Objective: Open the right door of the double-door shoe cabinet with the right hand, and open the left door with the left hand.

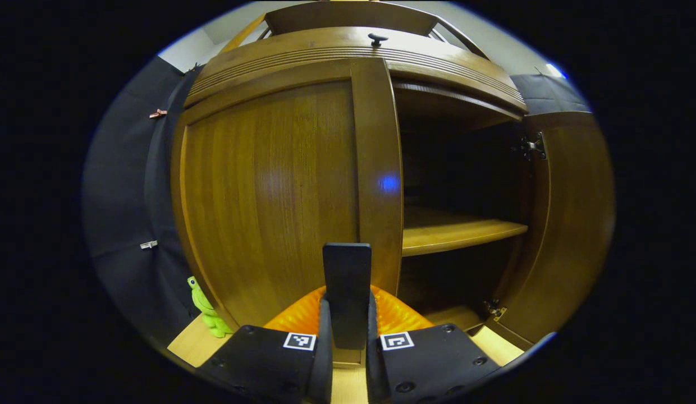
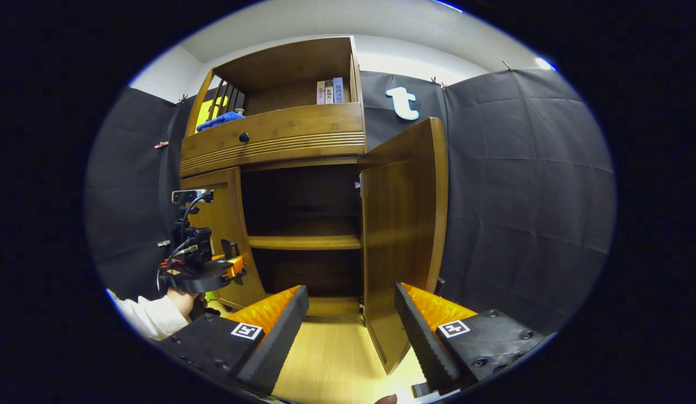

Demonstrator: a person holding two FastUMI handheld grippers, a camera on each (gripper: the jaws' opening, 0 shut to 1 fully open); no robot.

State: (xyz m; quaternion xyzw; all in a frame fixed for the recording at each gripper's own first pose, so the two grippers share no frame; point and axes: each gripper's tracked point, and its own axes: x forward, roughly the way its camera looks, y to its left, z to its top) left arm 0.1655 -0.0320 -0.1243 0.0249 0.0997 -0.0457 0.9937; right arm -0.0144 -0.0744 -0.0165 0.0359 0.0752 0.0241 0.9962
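The wooden shoe cabinet (image 2: 280,140) stands against the black cloth wall. Its left door (image 1: 269,185) lies flat against the cabinet front. On that door's inner edge, low down, my left gripper (image 1: 348,306) is shut on a dark upright handle (image 1: 347,275). In the right gripper view the left gripper (image 2: 227,264) is at the left door (image 2: 221,224), held by a hand (image 2: 182,300) in a white sleeve. The right door (image 2: 401,224) is swung wide open. My right gripper (image 2: 351,287) is open and a little back from the cabinet, holding nothing, with that door's lower edge ahead of its right finger.
Inside the open half is a wooden shelf (image 1: 460,233) with dark space above and below. A drawer knob (image 1: 377,39) sits above the doors. Books (image 2: 330,90) and a blue cloth (image 2: 219,119) are on the top shelf. A green toy (image 1: 205,308) stands at the cabinet's left foot.
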